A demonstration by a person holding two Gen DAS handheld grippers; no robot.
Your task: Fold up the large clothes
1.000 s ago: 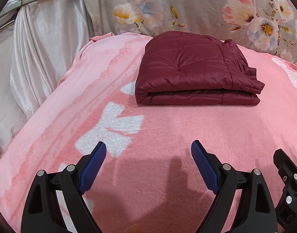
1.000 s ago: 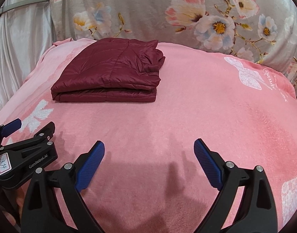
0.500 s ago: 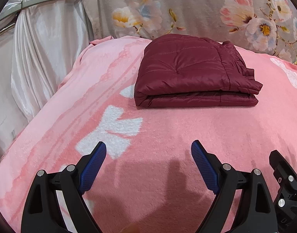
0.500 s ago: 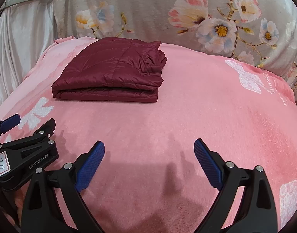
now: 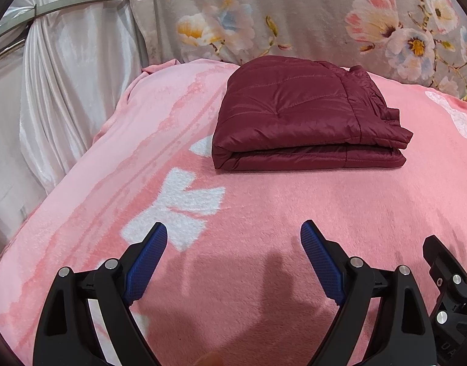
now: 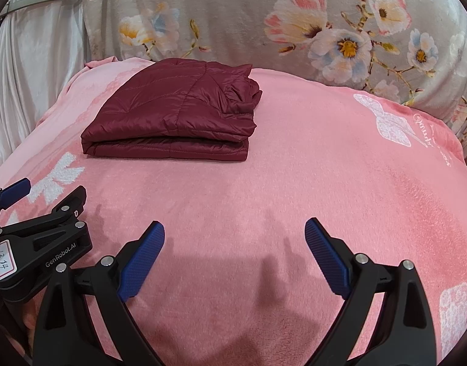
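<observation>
The maroon jacket [image 5: 303,122] is seen folded on the pink blanket [image 5: 264,213] of the bed; left tongs [image 5: 233,241] and right tongs [image 6: 235,238] are held spread, well apart from it

Black plastic left gripper [image 5: 233,238] and right gripper [image 6: 235,235], blue textured pads [image 6: 142,262], silver screws, "GenRobot.AI" lettering.

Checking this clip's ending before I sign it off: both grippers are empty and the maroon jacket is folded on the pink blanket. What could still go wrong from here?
1. The folded maroon jacket is puffy and slick-looking; its upper layers might spring open with nothing pressing them.
2. Its right end is bunched and uneven, so the stack may slump there.
3. The left gripper and right gripper, both open, sit close together above the pink blanket; they could bump.
</observation>
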